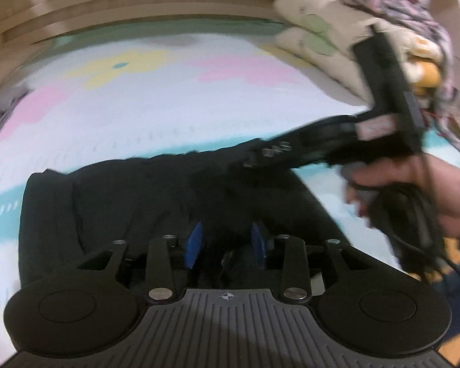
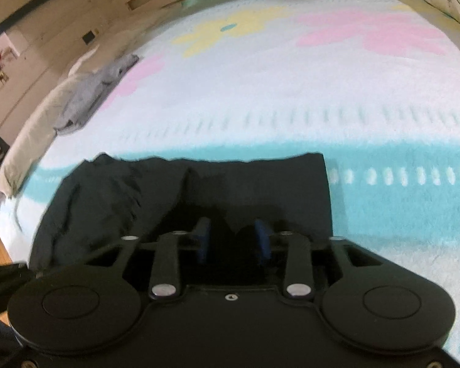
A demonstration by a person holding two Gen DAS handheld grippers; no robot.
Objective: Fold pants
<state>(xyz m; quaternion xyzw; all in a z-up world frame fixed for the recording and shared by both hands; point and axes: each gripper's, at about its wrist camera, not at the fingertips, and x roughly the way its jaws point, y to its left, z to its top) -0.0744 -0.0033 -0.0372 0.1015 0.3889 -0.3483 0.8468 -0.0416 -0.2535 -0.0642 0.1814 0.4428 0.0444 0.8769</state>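
A fluffy white blanket (image 2: 260, 98) with pink and yellow flower shapes and a teal stripe covers the bed, with a crumpled grey garment (image 2: 92, 92) at its left edge, cream floral pillows (image 1: 316, 36) and a patterned cloth (image 1: 414, 15) piled at the right.

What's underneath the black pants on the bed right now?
The black pants lie on a fleecy blanket with a teal band, white ground and pink and yellow flowers. The blanket directly beneath them is covered, so anything under the cloth cannot be seen.
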